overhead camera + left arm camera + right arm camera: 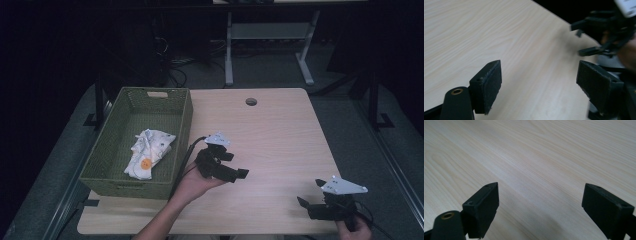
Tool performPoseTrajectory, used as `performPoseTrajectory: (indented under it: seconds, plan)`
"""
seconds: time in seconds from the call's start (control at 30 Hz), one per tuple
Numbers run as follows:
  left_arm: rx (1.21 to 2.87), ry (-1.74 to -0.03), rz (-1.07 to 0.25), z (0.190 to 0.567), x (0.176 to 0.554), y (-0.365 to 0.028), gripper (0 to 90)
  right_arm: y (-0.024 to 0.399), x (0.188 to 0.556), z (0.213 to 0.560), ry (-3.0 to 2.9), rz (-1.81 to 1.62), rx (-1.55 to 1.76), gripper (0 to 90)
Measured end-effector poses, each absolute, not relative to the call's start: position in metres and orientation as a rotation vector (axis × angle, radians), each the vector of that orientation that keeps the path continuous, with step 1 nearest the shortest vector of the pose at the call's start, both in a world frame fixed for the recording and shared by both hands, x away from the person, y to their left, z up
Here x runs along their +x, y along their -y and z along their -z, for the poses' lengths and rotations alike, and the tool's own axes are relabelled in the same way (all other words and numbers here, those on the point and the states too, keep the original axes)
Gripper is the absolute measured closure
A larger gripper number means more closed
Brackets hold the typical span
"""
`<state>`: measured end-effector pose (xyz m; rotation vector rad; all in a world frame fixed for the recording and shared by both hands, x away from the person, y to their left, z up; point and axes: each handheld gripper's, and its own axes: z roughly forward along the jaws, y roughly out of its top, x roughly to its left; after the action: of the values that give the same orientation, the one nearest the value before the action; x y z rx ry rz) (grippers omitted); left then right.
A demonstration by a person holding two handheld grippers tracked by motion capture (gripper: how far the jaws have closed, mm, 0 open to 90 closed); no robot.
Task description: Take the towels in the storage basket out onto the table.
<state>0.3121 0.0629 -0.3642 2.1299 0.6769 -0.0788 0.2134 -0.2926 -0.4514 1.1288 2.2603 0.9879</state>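
Observation:
A white patterned cloth [149, 151] with an orange spot lies crumpled in the green woven basket [186, 125] at the table's left. My left gripper [239, 167] is held above the table's middle, just right of the basket, jaws pointing right. In the left gripper view, the left gripper [539, 72] is open with only bare wood between its jaws, and the right gripper [604, 32] shows farther off. My right gripper [309, 192] rests near the front right corner. In the right gripper view, the right gripper [540, 192] is open over bare wood.
The light wooden table [280, 125] has a round cable hole [251, 101] near its far edge. Beyond it stand a white desk frame [270, 35] and a tangle of cables on a dark floor.

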Motion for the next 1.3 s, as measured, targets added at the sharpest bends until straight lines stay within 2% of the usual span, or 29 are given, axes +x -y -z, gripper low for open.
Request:
performPoseTrajectory:
  seconds: [0.27, 0.43, 0.63, 0.83, 1.0, 1.3]
  plan:
    - [2.151, -0.606, 0.132, 0.342, 0.327, -0.083, 20.7, 0.291, 0.213, 0.451, -2.267, -0.989, 1.124, 13.9]
    - [2.168, -0.57, 0.122, 0.335, 0.334, -0.095, 20.7, 0.29, 0.214, 0.452, -2.282, -0.979, 1.124, 13.9]
    - [2.152, -0.557, 0.145, 0.327, 0.341, -0.107, 20.7, 0.289, 0.213, 0.452, -2.272, -0.985, 1.123, 14.0]
    - [2.089, -0.563, 0.222, 0.319, 0.352, -0.126, 20.7, 0.289, 0.213, 0.451, -2.271, -0.982, 1.121, 13.9]
    - [2.046, -0.558, 0.223, 0.313, 0.356, -0.149, 20.8, 0.29, 0.213, 0.45, -2.27, -0.987, 1.116, 13.9]
    - [2.078, -0.614, 0.186, 0.32, 0.361, -0.19, 23.0, 0.286, 0.213, 0.451, -2.286, -0.981, 1.112, 13.9]
